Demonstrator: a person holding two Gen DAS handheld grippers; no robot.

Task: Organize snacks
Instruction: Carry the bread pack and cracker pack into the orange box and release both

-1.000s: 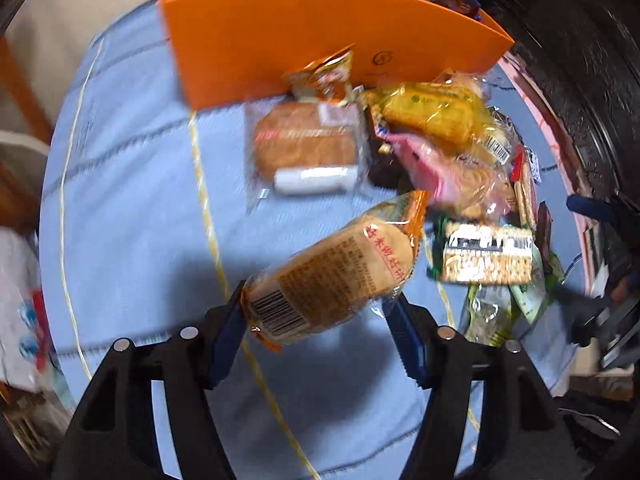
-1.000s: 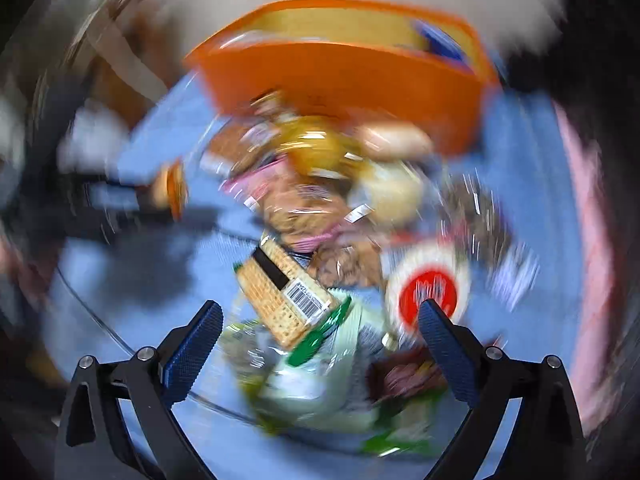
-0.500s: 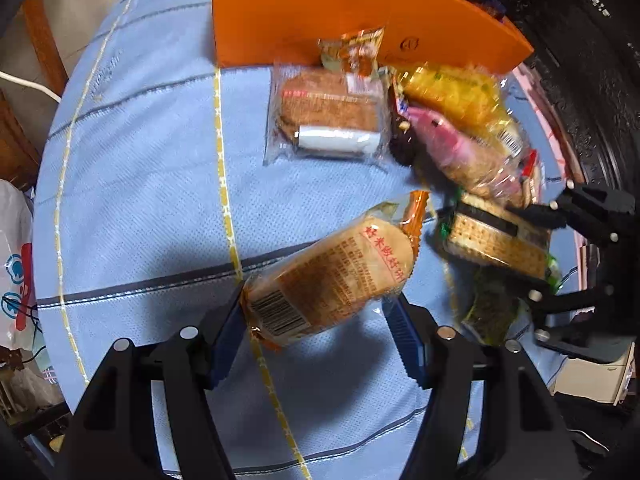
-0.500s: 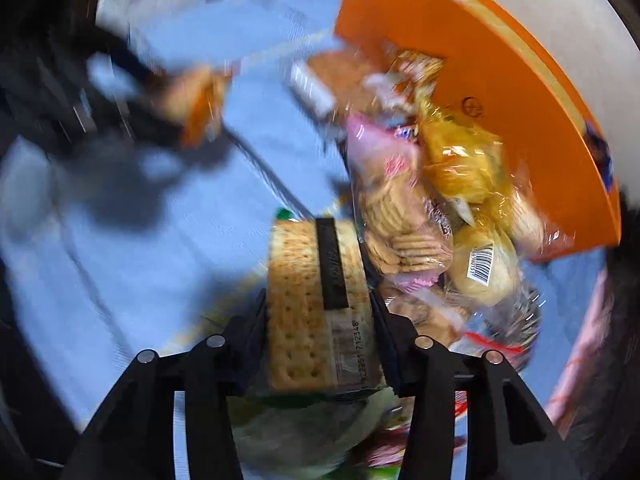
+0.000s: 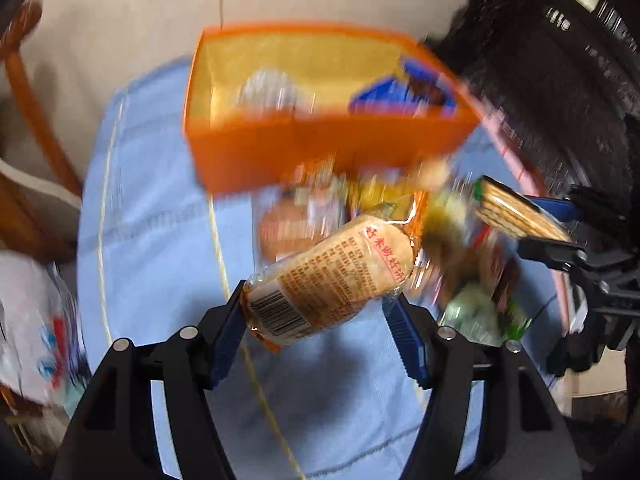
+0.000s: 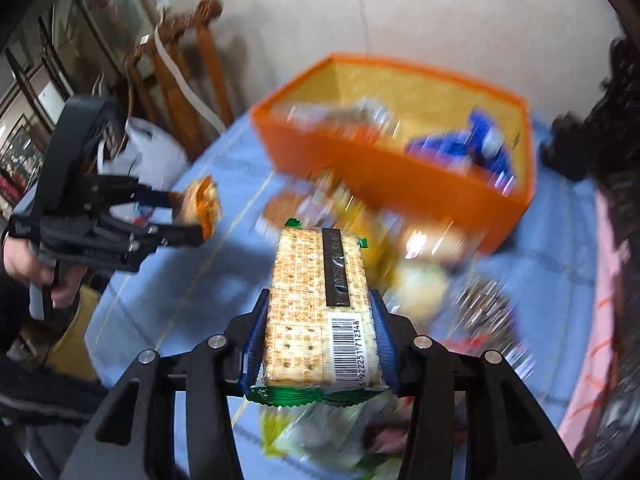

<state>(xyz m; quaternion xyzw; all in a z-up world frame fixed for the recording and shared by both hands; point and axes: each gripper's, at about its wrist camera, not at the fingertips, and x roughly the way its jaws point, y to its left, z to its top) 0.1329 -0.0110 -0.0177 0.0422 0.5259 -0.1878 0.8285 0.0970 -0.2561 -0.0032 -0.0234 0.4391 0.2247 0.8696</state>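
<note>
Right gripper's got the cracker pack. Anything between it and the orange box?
Nothing visible blocks it. The right gripper holds the green-edged cracker pack above the loose snack pile; the orange box lies beyond, open-topped.

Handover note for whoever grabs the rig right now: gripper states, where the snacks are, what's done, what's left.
Left gripper: shut on the orange-wrapped rice cracker pack, held above the blue tablecloth.
Right gripper: shut on the soda cracker pack, also held in the air.
Orange box: at the far side of the cloth, open, with a blue packet and some other wrapped items inside.
Done: a few snacks boxed, two more picked.
Left: drop both held packs into the box, then clear the loose snack pile in front of it.
</note>
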